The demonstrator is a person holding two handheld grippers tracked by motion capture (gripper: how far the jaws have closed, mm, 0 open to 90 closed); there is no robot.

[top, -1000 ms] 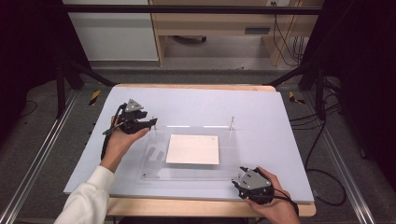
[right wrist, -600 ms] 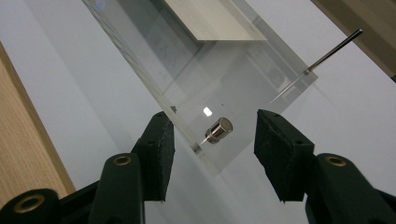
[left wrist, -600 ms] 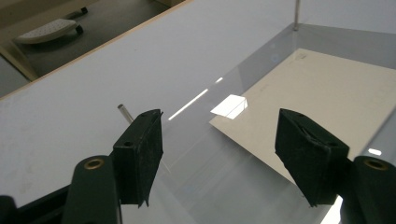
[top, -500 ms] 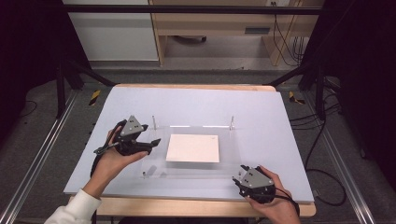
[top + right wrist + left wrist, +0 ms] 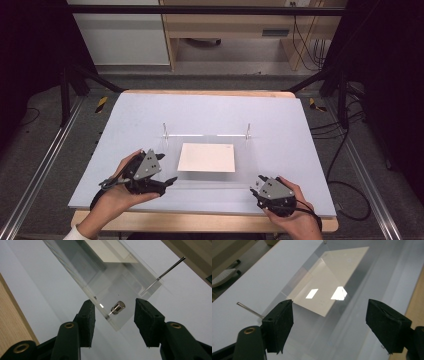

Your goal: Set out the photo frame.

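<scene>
A clear acrylic plate [image 5: 215, 181] lies on the table over a white sheet [image 5: 207, 157]. My left gripper [image 5: 169, 181] is at the plate's front left corner; its jaws have just been opening and stand open over the plate [image 5: 352, 315] with nothing between them, the white sheet [image 5: 329, 282] ahead of them. My right gripper [image 5: 256, 183] is at the front right corner. Its jaws [image 5: 114, 305] have just been closing and stand on either side of a small metal cap [image 5: 118, 307] on the plate's corner, with a gap on each side.
Thin metal pins stand at the plate's back left [image 5: 164, 129] and back right [image 5: 248, 129] corners, joined by the plate's far edge. The pale blue board [image 5: 210, 107] ends at a wooden front edge [image 5: 200, 222] close under both hands. Cables [image 5: 345, 150] lie to the right.
My left hand has come from the back left pin toward the table's front edge, to the plate's front left corner, and its jaws have widened. The right hand has stayed put.
</scene>
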